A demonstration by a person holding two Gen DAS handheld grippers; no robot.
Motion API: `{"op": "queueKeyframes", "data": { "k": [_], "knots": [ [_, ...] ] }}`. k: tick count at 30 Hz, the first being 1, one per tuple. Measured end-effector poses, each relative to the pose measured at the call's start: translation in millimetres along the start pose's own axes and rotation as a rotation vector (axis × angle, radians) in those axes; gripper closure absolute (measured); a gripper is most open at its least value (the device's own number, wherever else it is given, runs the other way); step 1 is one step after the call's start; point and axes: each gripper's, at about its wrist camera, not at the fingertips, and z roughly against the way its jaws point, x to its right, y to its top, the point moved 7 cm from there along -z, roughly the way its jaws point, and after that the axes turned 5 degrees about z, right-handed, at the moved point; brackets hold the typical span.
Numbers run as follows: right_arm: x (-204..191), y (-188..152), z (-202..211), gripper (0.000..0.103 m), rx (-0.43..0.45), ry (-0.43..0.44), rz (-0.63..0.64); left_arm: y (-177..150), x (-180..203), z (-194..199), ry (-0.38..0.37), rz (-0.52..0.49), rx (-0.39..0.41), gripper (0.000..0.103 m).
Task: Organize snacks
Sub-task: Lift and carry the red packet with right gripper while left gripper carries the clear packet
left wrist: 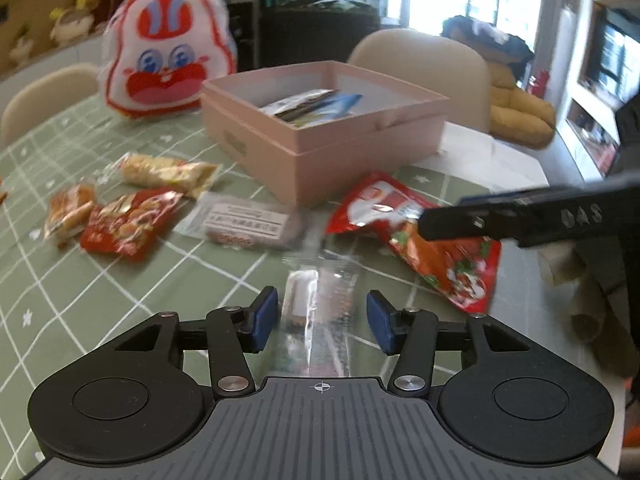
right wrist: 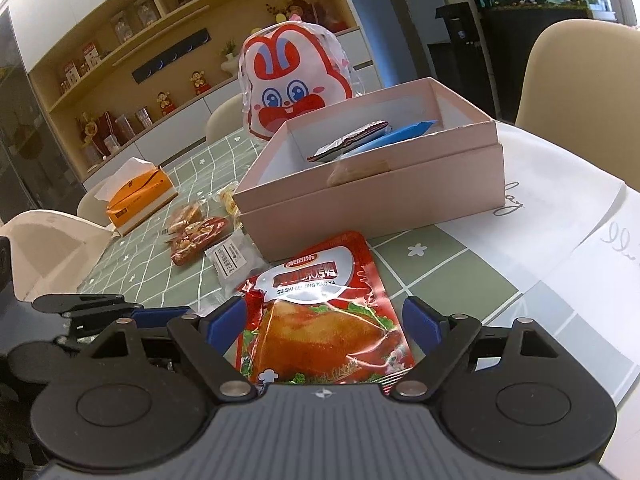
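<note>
Clear-wrapped snack (left wrist: 316, 304) lay lower centre of the left wrist view between the left gripper (left wrist: 322, 320) jaws, apart; pink box (left wrist: 320, 148) mid-frame. Right wrist view: right gripper (right wrist: 323, 322) jaws apart, straddling red chicken packet (right wrist: 324, 320), lower centre.

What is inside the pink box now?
Inside the pink box: a blue packet and a dark, silver-edged packet. The near wall hides the floor, so more may lie there.

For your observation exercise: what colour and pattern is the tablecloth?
The tablecloth is sage green with a white grid and small white flowers, clearest in the left wrist view.
</note>
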Motion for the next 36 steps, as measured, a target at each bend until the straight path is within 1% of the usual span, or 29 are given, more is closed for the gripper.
{"op": "queueKeyframes", "data": {
  "k": [2, 3, 4, 7, 12, 13, 15, 16, 21, 25, 28, 31, 36],
  "knots": [
    [-1.5, -0.1, -0.5, 0.017, -0.003, -0.006, 0.010, -3.1, 3.3, 2.2, 0.007, -0.004, 0.011, 0.050],
    [-2.1, -0.1, -0.8, 0.017, -0.004, -0.009, 0.014, -3.7, 3.2, 3.0, 0.012, 0.005, 0.015, 0.055],
    [-2.6, -0.3, -1.0, 0.017, -0.005, -0.012, 0.018, -4.7, 2.8, 4.6, 0.015, 0.017, 0.019, 0.057],
    [-3.4, -0.2, -1.7, 0.016, -0.008, -0.018, 0.028, -9.3, 0.9, 11.0, 0.012, 0.056, 0.023, 0.059],
    [-9.0, -0.7, -5.1, 0.013, -0.029, -0.038, 0.076, -23.1, -6.3, 27.2, 0.059, 0.090, 0.026, 0.060],
    [-11.1, -0.9, -6.6, 0.011, -0.038, -0.044, 0.093, -25.5, -7.4, 30.1, 0.061, 0.096, 0.029, 0.060],
    [-15.9, -1.8, -10.1, 0.002, -0.064, -0.039, 0.131, -30.8, -9.9, 36.0, 0.057, 0.110, 0.042, 0.060],
    [-18.4, -2.1, -12.1, 0.000, -0.081, -0.030, 0.151, -32.9, -11.0, 38.2, 0.052, 0.116, 0.050, 0.060],
    [-23.3, -2.8, -14.5, 0.000, -0.113, -0.052, 0.173, -36.6, -13.9, 41.9, 0.030, 0.135, 0.081, 0.060],
    [-33.3, -6.1, -21.6, 0.000, -0.149, -0.095, 0.265, -37.1, -16.7, 42.9, 0.011, 0.158, 0.090, 0.060],
    [-37.6, -5.1, -28.5, 0.000, -0.158, -0.128, 0.288, -37.9, -17.0, 44.0, 0.006, 0.164, 0.094, 0.060],
    [-39.5, -2.4, -34.8, 0.001, -0.157, -0.153, 0.285, -38.3, -16.8, 44.2, 0.005, 0.164, 0.095, 0.060],
    [-38.0, 0.9, -33.7, 0.018, -0.147, -0.208, 0.282, -38.7, -17.4, 44.9, -0.004, 0.177, 0.098, 0.060]
  ]
}}
